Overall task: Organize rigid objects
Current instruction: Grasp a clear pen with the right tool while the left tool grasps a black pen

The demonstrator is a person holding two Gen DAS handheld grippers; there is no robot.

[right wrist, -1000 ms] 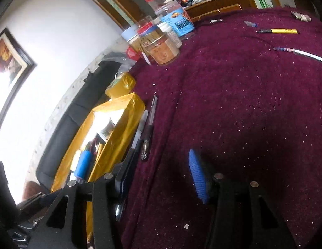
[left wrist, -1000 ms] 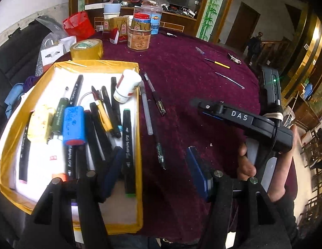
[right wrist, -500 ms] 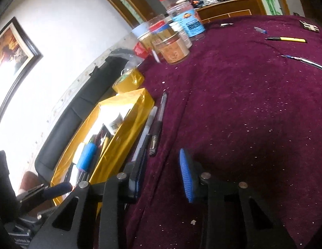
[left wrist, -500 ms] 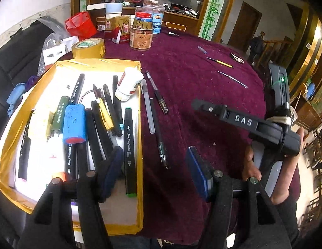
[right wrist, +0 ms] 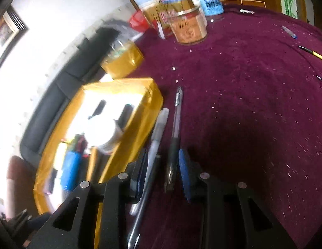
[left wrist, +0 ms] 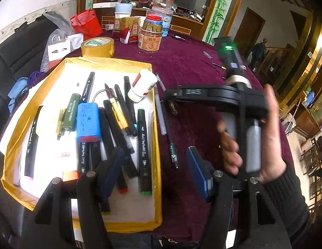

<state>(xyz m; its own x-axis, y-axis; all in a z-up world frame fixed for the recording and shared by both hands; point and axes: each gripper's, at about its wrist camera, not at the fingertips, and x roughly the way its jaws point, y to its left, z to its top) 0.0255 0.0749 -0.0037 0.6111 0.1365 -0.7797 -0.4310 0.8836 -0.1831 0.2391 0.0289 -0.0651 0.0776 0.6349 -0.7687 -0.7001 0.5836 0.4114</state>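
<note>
1. The desk (left wrist: 192, 72), under a maroon cloth, stretches ahead of both my tools.
2. The yellow-edged tray (left wrist: 156, 145) sits below and ahead of my left hand-held gripper (left wrist: 154, 153). It lies to the left of my right hand-held gripper (right wrist: 163, 155). Nothing in it has shifted over the last second.
3. My right hand-held gripper has swung in toward the tray since a second ago. Its jaws have just been closing and now stand about half narrowed. The two pens that lay ahead of it then are now between them. The pads sit just beside the pens, and I see no squeeze.
4. My left hand-held gripper hangs released over the tray's near right corner, with nothing between its jaws.
5. A tape roll (left wrist: 97, 46) and a jar (left wrist: 150, 39) stand far ahead of it, beyond the tray.
6. In the tray, ahead-left of my left tool, a blue cylinder (left wrist: 88, 122) lies among dark markers. A white bottle (left wrist: 143, 85) leans at the far right wall.
7. A green-ended marker (left wrist: 143, 145) lies just ahead of my left fingertips.
8. The clear pen (right wrist: 159, 130) and the dark pen (right wrist: 175, 124) are on the cloth, side by side along the tray's outer wall.
</note>
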